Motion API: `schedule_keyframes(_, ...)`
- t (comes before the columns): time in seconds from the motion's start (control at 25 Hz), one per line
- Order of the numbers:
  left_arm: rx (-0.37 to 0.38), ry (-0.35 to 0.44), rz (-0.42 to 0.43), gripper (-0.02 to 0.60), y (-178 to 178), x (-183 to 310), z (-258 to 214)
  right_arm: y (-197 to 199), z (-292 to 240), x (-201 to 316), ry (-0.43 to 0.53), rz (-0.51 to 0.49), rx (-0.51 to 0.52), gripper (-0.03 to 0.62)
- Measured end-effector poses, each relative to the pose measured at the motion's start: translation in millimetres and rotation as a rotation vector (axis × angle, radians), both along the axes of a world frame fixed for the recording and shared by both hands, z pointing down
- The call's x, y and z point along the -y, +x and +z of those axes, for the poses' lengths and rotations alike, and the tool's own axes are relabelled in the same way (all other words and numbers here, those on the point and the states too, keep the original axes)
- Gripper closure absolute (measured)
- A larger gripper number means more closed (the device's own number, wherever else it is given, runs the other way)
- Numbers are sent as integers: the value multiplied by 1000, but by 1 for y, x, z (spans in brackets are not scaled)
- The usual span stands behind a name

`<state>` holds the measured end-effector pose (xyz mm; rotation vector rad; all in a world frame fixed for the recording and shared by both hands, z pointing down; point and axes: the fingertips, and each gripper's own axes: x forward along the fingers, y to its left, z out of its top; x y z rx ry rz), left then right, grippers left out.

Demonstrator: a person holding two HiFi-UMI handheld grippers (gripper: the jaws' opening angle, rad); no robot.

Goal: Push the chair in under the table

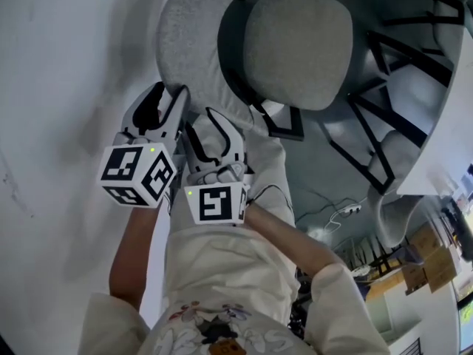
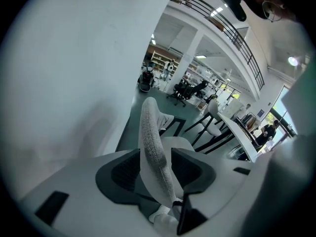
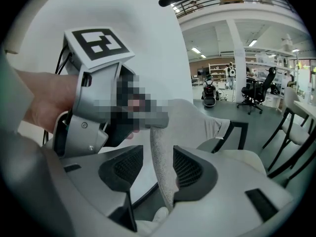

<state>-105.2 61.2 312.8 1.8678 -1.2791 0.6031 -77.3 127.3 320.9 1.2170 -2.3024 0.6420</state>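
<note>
A chair with a grey fabric backrest (image 1: 188, 35), grey seat (image 1: 295, 46) and black frame stands in front of me, turned toward the white table (image 1: 451, 135) at the right. My left gripper (image 1: 165, 98) and right gripper (image 1: 212, 118) sit side by side over the backrest's top edge. In the left gripper view the backrest's edge (image 2: 152, 147) runs between the open jaws of the left gripper (image 2: 155, 171). The right gripper view shows the same edge (image 3: 163, 174) between the spread jaws of the right gripper (image 3: 159, 168), with a gap at the left pad.
A white wall (image 1: 52, 87) runs close along the left. More black-legged chairs (image 1: 399, 157) stand at the table's curved edge. A power strip with cables (image 1: 346, 210) lies on the floor, cardboard boxes (image 1: 436, 261) beyond. My legs are right behind the chair.
</note>
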Motion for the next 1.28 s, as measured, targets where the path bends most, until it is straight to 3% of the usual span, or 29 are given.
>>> schedule_keyframes(0.44,0,0,103,407,6,24,16,-16,35,24,19,15,-40,422)
schedule_keyframes(0.52,5,0,117,420,5,24,15,-18,37,26,28,9,-62,447)
schedule_keyframes(0.72,10,-8,139,436,7,24,15,-19,37,27,25,10,-61,482)
schedule_keyframes(1.28,1,-19,179,436,13,20,16,-12,38,24,31,79,-66,487)
